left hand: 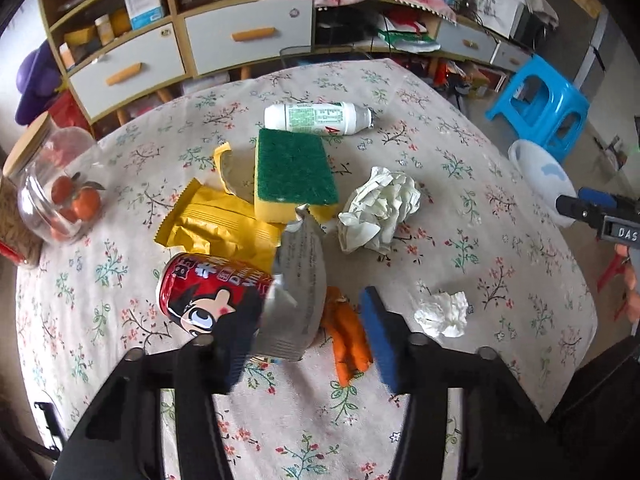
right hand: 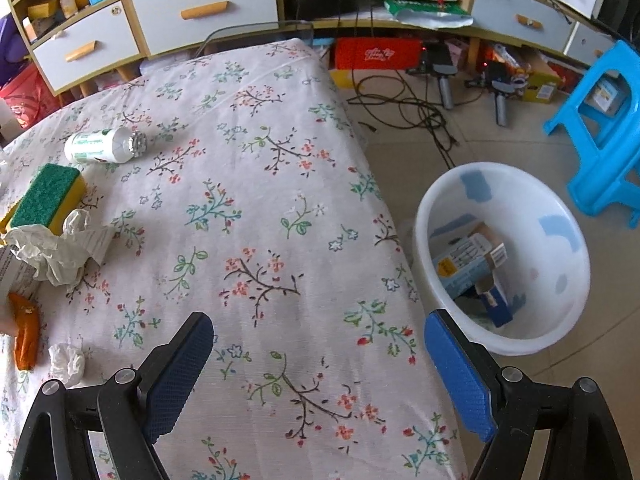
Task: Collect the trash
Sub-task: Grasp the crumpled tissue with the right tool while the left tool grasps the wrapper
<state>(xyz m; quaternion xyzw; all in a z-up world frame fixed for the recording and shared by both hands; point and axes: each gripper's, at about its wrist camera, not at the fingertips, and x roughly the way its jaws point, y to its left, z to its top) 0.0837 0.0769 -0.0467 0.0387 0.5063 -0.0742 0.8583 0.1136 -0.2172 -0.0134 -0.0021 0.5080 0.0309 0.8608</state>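
Floral-clothed tabletop (left hand: 460, 208), cluttered room behind. Left claw (left hand: 304, 332) set around silver wrapper (left hand: 298, 280); contact unclear, red can (left hand: 200, 292) just beside. Right claw (right hand: 318, 376) spread, empty. Wrapper to be pinched alone, lifted clear, carried to white basin (right hand: 560, 208) on floor.

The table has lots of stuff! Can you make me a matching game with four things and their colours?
Things:
1. sponge
2. can
3. snack wrapper
4. bottle

Colours:
A. red with a cartoon face
B. white with green print
C. green on top, yellow underneath
D. all yellow

Pairs: 1-C, 2-A, 3-D, 4-B
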